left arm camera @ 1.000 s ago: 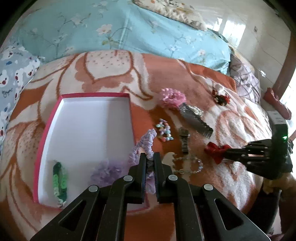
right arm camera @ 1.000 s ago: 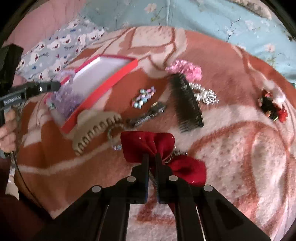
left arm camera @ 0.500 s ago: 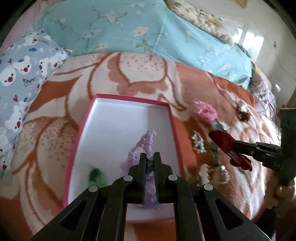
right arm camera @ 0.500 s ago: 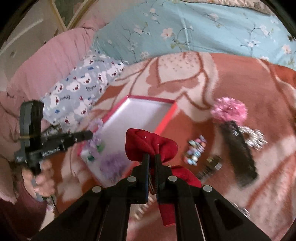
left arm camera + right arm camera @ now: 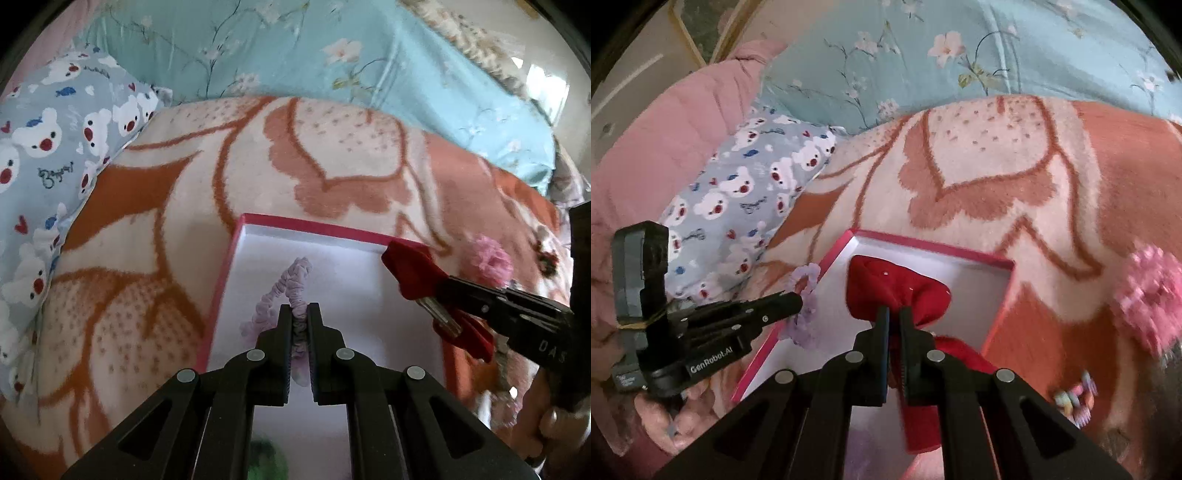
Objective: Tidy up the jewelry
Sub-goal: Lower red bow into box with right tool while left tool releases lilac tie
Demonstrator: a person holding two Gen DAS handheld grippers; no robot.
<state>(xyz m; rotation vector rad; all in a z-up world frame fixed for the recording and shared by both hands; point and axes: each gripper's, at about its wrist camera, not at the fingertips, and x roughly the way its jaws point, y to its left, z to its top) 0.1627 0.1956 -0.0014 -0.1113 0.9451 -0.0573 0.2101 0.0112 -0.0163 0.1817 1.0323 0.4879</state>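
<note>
- Bed: my work surface, covered by an orange and cream flowered blanket [image 5: 332, 155], with a light blue flowered quilt [image 5: 295, 48] behind it and a grey bear-print pillow [image 5: 48, 155] at the left.
- Box [image 5: 314, 223]: a shallow white tray with a pink rim, lying open on the blanket in front of both my tools.
- Right tool [image 5: 894, 314]: clenched on a red bow [image 5: 897, 291]; I hold the bow above the box interior, one lobe ahead of the fingers and the other hanging below them.
- Left tool [image 5: 299, 314]: clenched on a lilac scrunchie [image 5: 291, 288], which I hold over the white floor of the box, its loop standing out ahead of the fingers.
- Pink pompom [image 5: 493, 258]: on the blanket, right of the box.
- Green item [image 5: 266, 459]: blurred, inside the box at its near end, partly hidden behind my left tool.
- Pastel bead bracelet [image 5: 1075, 400]: on the blanket right of the box, blurred.
- Dark red item [image 5: 546, 256]: small, beyond the pompom; too blurred to identify.
</note>
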